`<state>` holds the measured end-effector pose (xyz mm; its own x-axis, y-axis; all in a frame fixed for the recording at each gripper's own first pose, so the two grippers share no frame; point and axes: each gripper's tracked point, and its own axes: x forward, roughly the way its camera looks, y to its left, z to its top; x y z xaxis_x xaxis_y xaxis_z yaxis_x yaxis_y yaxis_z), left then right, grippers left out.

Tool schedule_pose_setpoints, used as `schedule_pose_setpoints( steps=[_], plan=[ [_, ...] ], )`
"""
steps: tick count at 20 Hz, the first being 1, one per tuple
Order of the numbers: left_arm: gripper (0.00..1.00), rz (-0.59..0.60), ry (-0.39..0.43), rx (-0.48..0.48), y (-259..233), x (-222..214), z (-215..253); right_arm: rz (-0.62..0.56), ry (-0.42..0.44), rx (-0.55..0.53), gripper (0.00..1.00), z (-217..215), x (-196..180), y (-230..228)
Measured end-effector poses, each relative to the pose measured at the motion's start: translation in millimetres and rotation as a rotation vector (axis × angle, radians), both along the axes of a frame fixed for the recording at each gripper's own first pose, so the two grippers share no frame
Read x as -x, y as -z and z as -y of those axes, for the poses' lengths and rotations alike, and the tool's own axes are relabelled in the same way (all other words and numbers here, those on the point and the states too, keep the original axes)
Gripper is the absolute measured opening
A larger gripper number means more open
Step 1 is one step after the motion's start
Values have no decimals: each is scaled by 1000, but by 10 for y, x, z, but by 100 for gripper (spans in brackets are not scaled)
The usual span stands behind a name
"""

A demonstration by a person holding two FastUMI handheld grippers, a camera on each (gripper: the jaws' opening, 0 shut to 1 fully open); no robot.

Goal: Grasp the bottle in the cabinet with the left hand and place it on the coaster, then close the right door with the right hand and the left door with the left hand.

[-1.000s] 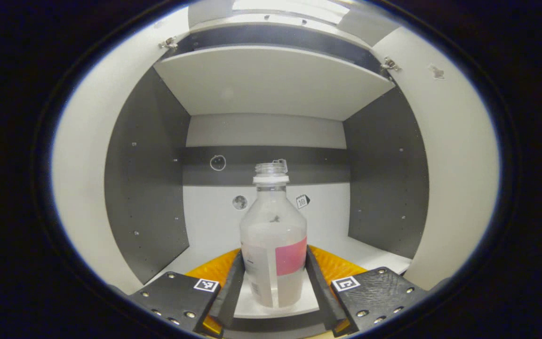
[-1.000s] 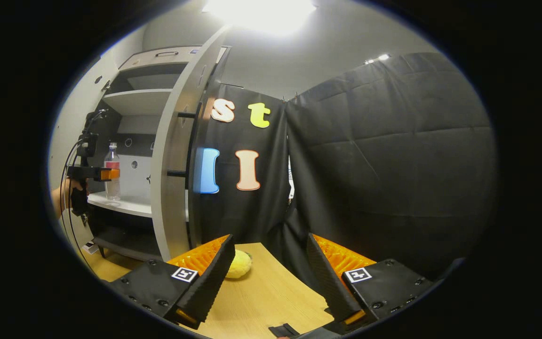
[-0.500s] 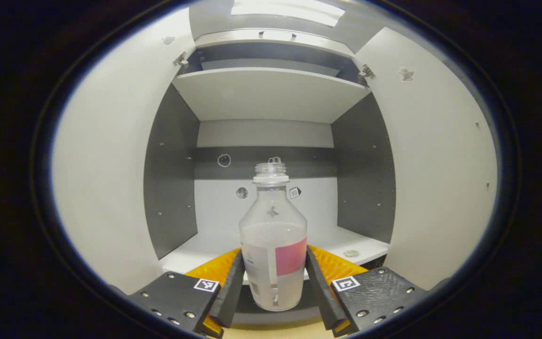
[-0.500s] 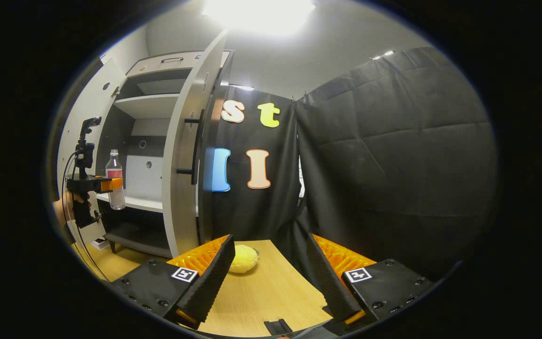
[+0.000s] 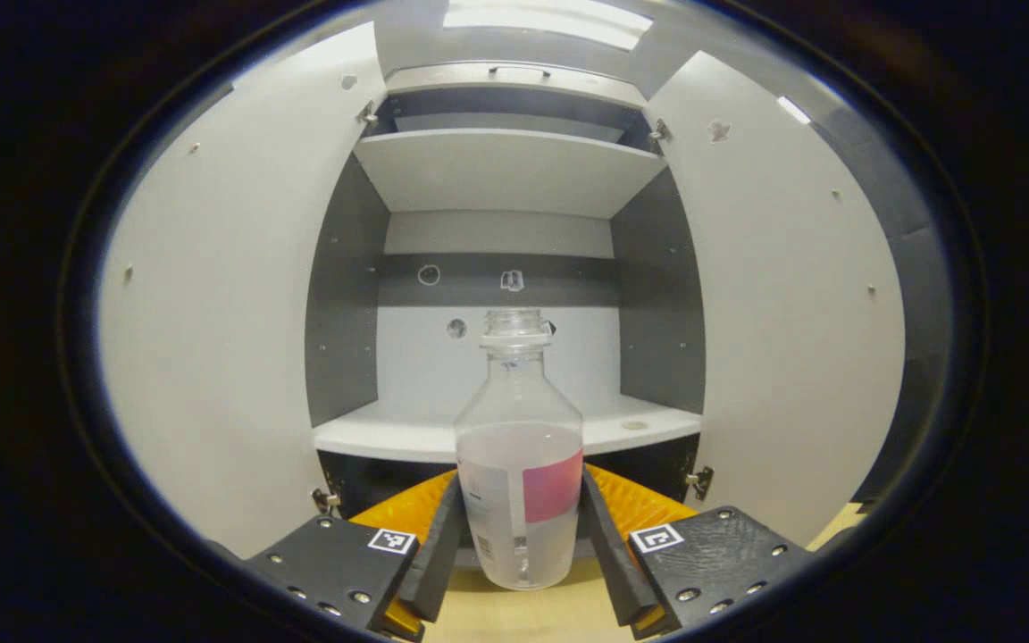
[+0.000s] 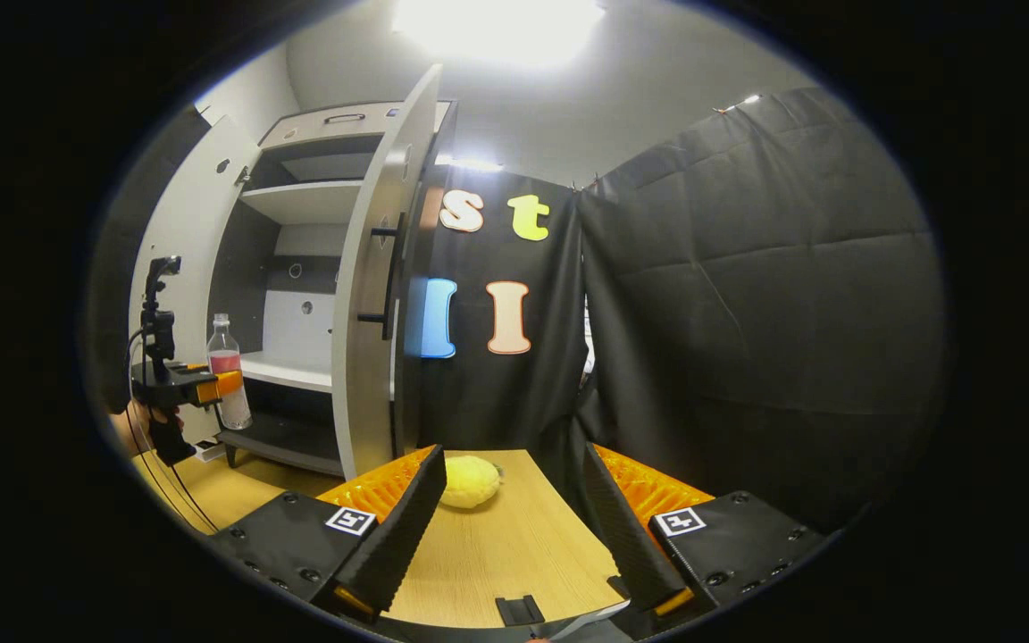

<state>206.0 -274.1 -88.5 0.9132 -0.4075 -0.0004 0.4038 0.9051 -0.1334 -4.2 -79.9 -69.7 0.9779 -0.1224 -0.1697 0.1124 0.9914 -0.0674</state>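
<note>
A clear, uncapped bottle point(image 5: 520, 464) with a pink label and some liquid is held between both fingers of my left gripper point(image 5: 522, 536), lifted in front of the open cabinet point(image 5: 506, 170). In the right gripper view the same bottle point(image 6: 227, 371) hangs in the left gripper point(image 6: 211, 386), outside the shelf, with a hand below it. The cabinet's right door point(image 6: 380, 295) and left door point(image 6: 177, 259) stand wide open. My right gripper point(image 6: 514, 522) hovers open over the wooden table point(image 6: 497, 554) with nothing between its fingers. A round yellow coaster point(image 6: 470, 469) lies on the table ahead of it.
The white middle shelf point(image 5: 425, 438) is bare and the upper shelf point(image 5: 506, 165) sits above it. A black cloth wall point(image 6: 747, 313) stands behind the table. A small black part point(image 6: 520, 611) lies at the table's near edge.
My left gripper has drawn back out of the cabinet with the bottle, which has left the shelf. The right gripper view has shifted, bringing the yellow coaster closer.
</note>
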Motion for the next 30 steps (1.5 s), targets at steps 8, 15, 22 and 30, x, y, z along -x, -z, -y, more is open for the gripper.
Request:
schedule_pose_setpoints(
  steps=[8,15,22,30],
  plan=[
    [72,-61,14,0,633,378,49,-33,-35,2,98,-86,133,122],
    [72,-135,23,-7,1290,679,94,-60,-46,7,98,-155,215,226],
    [72,-203,34,-42,1901,925,226,-86,-63,40,96,-188,301,286],
    [72,-228,22,-72,2287,1124,318,-106,-55,32,98,-130,329,321]
  ],
)
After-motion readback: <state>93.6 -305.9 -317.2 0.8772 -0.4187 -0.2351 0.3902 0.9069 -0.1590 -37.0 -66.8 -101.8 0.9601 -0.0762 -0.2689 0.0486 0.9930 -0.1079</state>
